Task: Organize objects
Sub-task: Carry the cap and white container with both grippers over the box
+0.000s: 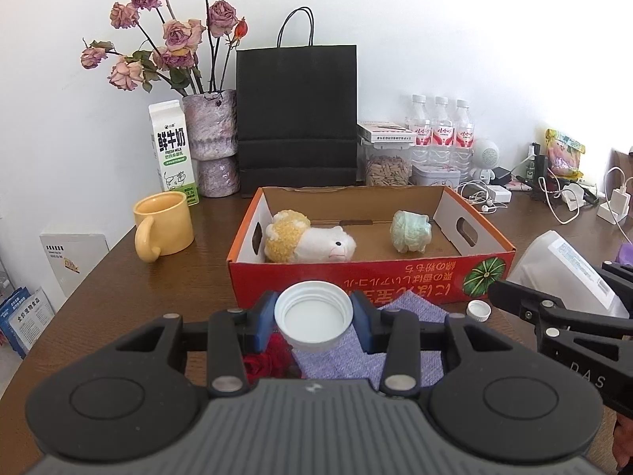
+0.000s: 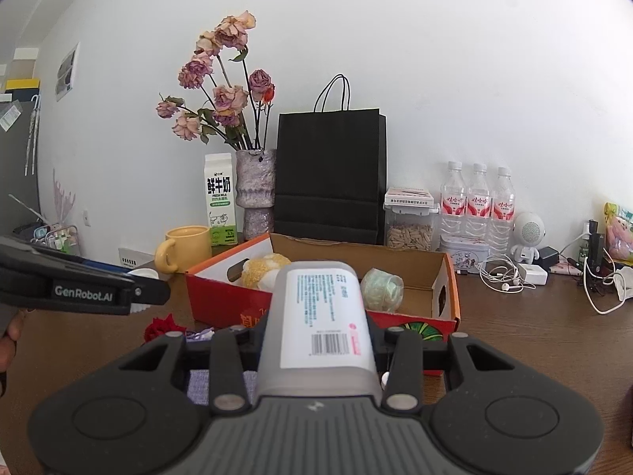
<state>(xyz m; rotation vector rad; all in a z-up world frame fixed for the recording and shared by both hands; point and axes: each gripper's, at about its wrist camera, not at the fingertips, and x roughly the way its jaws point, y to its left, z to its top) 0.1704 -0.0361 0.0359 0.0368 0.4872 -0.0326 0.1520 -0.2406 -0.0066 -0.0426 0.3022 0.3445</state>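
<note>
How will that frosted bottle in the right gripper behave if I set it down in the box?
The frosted bottle has rounded sides, so laid flat it may roll toward the plush sheep. It looks like light plastic and is probably not fragile. The right gripper clamps its smooth body sideways, so it could slip or swing. Stood upright in the cardboard box, it seems tall enough to tip.

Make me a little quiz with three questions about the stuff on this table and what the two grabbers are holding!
1. True or false: the left gripper is clamped on a white lid.
2. What is the right gripper holding? A) yellow mug B) grey bottle with a barcode label C) milk carton
3. Fill in: the plush sheep lies inside the red ____.

Key:
1. True
2. B
3. Cardboard box
</note>
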